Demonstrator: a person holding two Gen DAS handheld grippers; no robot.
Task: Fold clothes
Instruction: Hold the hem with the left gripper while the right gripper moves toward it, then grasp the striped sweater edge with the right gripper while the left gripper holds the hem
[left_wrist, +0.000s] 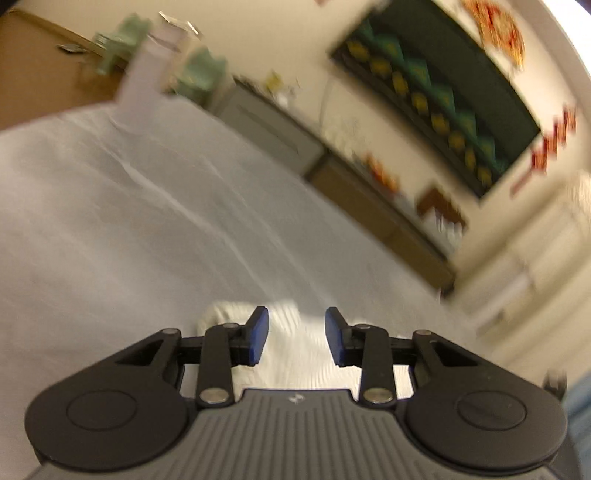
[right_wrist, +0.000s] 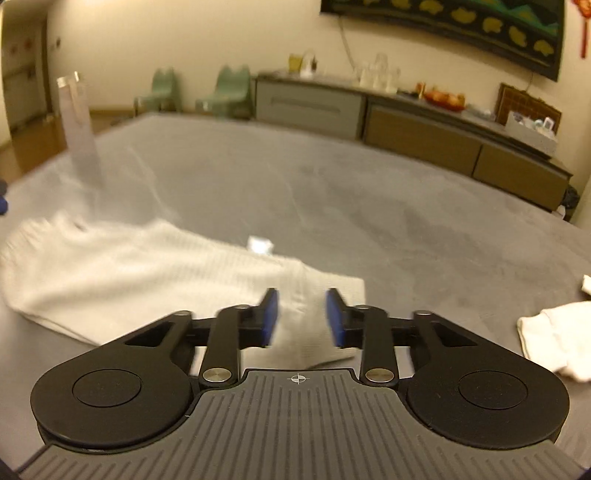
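White ribbed garment (right_wrist: 147, 273), spread flat on the grey cloth-covered table (right_wrist: 332, 192), is seen in the right wrist view extending from the left edge toward the lower centre, with a small tag (right_wrist: 259, 244) at its far edge. At far left a translucent upright post (right_wrist: 79, 125) is shown standing on the table. The right gripper (right_wrist: 301, 317) is positioned over the garment's near right corner, its blue-padded jaws set moderately apart with cloth visible in the gap; whether the pads touch the fabric cannot be told, since that part is blurred. Further right, a second white item (right_wrist: 554, 339) is seen lying well apart from the garment, near the table's right edge. Behind the table, two green chairs (right_wrist: 229, 92) and a low cabinet (right_wrist: 406, 125) are shown along the wall.

In the left wrist view, strongly tilted and blurred, the left gripper (left_wrist: 296, 336) is shown with jaws likewise apart, the same ribbed white fabric (left_wrist: 291, 350) lying between and beneath them. The table surface (left_wrist: 129, 221) fills the left and centre, and a dark wall hanging (left_wrist: 443, 85) is seen at upper right.
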